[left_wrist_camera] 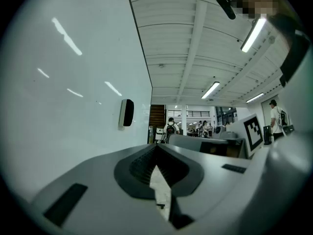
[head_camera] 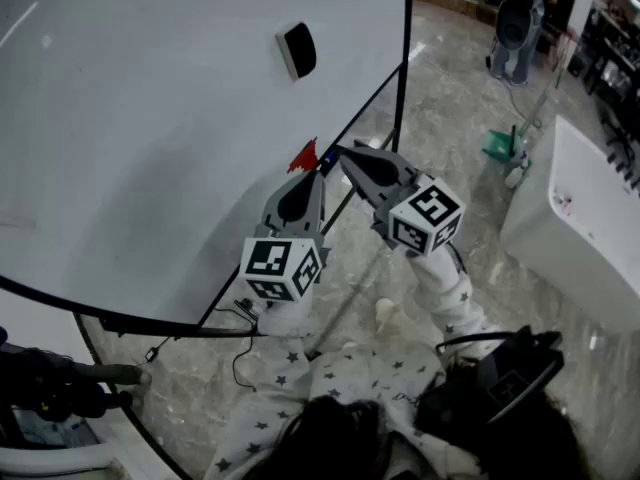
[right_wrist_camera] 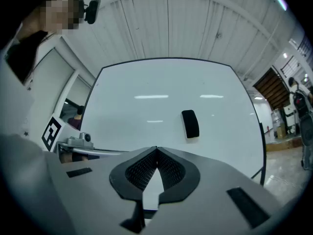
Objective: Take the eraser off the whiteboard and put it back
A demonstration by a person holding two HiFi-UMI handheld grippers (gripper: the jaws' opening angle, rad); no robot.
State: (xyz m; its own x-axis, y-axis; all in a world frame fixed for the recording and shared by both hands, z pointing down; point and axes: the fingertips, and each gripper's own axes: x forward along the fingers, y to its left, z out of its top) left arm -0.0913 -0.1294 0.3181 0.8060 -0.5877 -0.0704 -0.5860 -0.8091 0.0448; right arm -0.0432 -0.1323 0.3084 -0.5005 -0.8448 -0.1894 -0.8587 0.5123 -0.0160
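The whiteboard (head_camera: 150, 118) is the biggest thing I have in the head view, a broad white sheet in a thin dark frame that fills the left and middle of the picture, and I place everything else from it. Off its right edge runs a pale, marbled floor (head_camera: 440, 98), and far out along that floor, well away from the board, a person (head_camera: 515, 18) is standing. Just off the board's lower right edge I hold both tools side by side, each with its marker cube towards me. The left tongs (head_camera: 318, 168) point along the board's right edge, and their own view shows the ribbed pads brought together at the tip (left_wrist_camera: 156, 146) with nothing between them. The right tongs (head_camera: 335, 151) sit beside them, a little further out from the board, angled towards it; their pads are likewise pressed together and empty (right_wrist_camera: 156, 150). The eraser (head_camera: 297, 49) is a small dark block stuck flat on the board near its upper right edge, clear of both tools; it shows ahead in both gripper views (left_wrist_camera: 127, 112) (right_wrist_camera: 190, 124). Smallest is a red scrap (head_camera: 303, 155) at the board's right edge, just beside the left tips; I cannot tell what it is.
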